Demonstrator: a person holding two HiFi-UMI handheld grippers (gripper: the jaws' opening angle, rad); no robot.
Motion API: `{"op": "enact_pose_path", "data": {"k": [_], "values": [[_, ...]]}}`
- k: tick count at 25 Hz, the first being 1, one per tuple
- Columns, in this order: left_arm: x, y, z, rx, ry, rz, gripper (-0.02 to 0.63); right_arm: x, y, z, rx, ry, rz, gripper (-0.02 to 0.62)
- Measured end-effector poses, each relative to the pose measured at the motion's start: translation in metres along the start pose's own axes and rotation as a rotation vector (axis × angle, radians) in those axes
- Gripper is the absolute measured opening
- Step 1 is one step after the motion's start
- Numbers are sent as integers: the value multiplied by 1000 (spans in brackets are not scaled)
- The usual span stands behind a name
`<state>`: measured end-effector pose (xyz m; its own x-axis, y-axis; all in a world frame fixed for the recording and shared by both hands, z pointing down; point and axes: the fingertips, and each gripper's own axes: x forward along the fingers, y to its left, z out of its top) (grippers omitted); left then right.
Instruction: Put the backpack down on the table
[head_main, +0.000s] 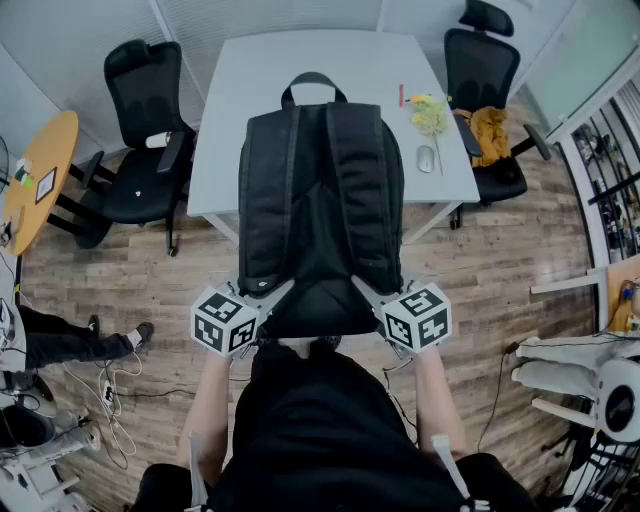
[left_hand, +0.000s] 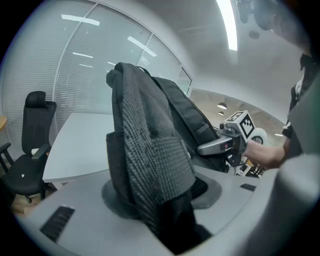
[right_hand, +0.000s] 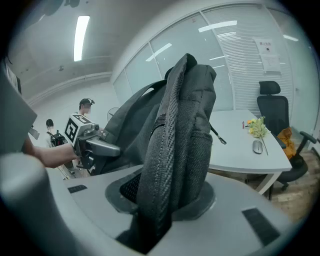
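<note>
I hold a black backpack (head_main: 320, 200) upright in the air, its shoulder straps towards me and its carry handle (head_main: 310, 85) on top, over the near edge of the white table (head_main: 230, 100). My left gripper (head_main: 258, 298) is shut on its lower left side, and my right gripper (head_main: 383, 298) is shut on its lower right side. In the left gripper view the woven fabric (left_hand: 150, 160) is pinched between the jaws of the left gripper (left_hand: 165, 197), with the right gripper (left_hand: 225, 142) beyond. In the right gripper view the backpack (right_hand: 180, 140) fills the jaws of the right gripper (right_hand: 160, 200).
Black office chairs stand at the table's left (head_main: 145, 130) and right (head_main: 485, 70), the right one holding a yellow item (head_main: 490, 130). A mouse (head_main: 426, 158) and yellow flowers (head_main: 430, 115) lie on the table's right part. A round wooden table (head_main: 35, 175) is far left.
</note>
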<state>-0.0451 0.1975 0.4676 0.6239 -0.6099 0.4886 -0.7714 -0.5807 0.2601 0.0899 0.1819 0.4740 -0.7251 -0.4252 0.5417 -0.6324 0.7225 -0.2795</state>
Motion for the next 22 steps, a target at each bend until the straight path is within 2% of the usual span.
{"op": "enact_pose_path", "data": {"k": [9,22], "values": [[3,-12,4,16,4,-3,190,-13,-2,-3,-2,-16,-3,124],[-10,-15,1,-25,-8,37,195,-14,5,2,-15,-20,45,130]]}}
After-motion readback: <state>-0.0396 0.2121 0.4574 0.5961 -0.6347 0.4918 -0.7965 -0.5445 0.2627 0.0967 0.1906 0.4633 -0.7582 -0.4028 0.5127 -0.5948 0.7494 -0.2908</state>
